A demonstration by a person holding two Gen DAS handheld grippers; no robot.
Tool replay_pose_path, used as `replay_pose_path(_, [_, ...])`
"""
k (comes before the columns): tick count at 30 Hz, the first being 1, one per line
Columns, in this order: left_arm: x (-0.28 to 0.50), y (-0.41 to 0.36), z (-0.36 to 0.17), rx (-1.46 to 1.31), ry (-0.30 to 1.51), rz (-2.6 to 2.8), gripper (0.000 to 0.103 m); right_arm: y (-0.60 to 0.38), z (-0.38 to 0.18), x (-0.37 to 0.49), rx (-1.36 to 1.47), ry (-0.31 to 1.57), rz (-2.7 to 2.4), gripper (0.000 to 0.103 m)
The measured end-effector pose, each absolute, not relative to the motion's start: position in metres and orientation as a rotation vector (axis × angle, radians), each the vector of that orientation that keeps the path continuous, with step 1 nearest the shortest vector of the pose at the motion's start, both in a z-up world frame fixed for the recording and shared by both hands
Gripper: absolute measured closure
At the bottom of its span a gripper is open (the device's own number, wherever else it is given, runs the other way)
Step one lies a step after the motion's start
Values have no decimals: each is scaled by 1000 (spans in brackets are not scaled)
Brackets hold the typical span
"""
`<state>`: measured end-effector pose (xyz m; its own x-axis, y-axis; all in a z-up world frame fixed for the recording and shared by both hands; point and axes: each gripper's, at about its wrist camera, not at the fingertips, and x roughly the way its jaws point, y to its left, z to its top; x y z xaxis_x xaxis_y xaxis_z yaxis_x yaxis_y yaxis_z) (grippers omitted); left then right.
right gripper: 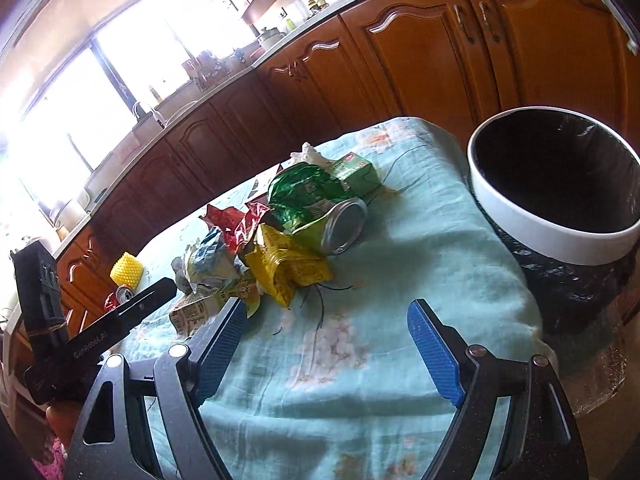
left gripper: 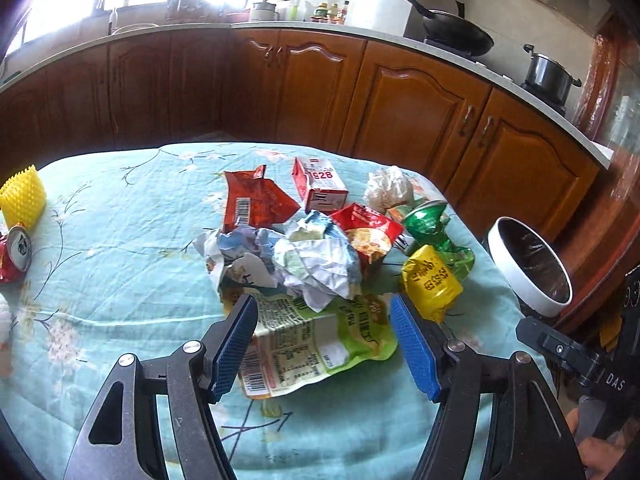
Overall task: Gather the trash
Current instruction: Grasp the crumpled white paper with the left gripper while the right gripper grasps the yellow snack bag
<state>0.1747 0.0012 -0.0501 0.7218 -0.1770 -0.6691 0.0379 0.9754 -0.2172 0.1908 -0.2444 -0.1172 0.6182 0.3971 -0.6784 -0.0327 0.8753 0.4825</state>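
Observation:
A pile of trash lies on the table with the light blue cloth [left gripper: 120,240]. It holds a green snack bag [left gripper: 316,344], crumpled paper [left gripper: 296,260], a red wrapper [left gripper: 256,200], a red-white carton [left gripper: 320,184], a yellow packet [left gripper: 430,280] and a crushed green can [left gripper: 430,224]. My left gripper [left gripper: 324,320] is open, its blue pads on either side of the green bag. My right gripper [right gripper: 328,320] is open and empty above bare cloth, right of the yellow packet [right gripper: 288,268] and green can [right gripper: 320,208]. The white-rimmed bin [right gripper: 552,200] with a black liner stands at the table's right edge.
A yellow spiky object [left gripper: 22,196] and a red can [left gripper: 14,252] lie at the table's left edge. Brown kitchen cabinets [left gripper: 400,100] run behind the table, with a wok [left gripper: 456,28] and a pot [left gripper: 548,74] on the counter.

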Motion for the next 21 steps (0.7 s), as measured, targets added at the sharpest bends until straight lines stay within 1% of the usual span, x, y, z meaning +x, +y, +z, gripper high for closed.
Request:
replay_pose_path(6, [187,14,-43,-242,785,-126,35,-218,-122,212,441,895,308,31])
replay_pose_path(11, [206,17,-44,-220,803,-126,37,-206,-131,232,429,916,319,34])
replay_pose_path(12, [215,20,-44,-220,811,-133,37,-204,-133,236,426,922,321,38])
replay_pose_path(13, [219,20,-45,-220,822,-140,41,-202,-134,240,425,928,324,42])
replay_pose_path(14, [223,19,-48,-219,834,-152,48,-200,-136,243,423,933,326,44])
replay_pose_path(15, [226,19,-50,-223,848,-173,50,-198,-138,247,421,940,329,51])
replay_pose_path(16, [233,19,-54,-235,857,-197,57,-197,-139,249,417,945,329,62])
replay_pose_path(17, [234,19,-55,-241,861,-212,64,-196,-140,250,412,949,327,69])
replay_pose_path(18, [238,17,-56,-233,861,-217,68,-195,-142,252,405,954,322,87])
replay_pose_path(19, [238,16,-57,-219,856,-219,72,-195,-142,251,405,956,327,93])
replay_pose_path(21, [235,15,-56,-196,840,-218,77,-194,-140,248,392,944,327,95])
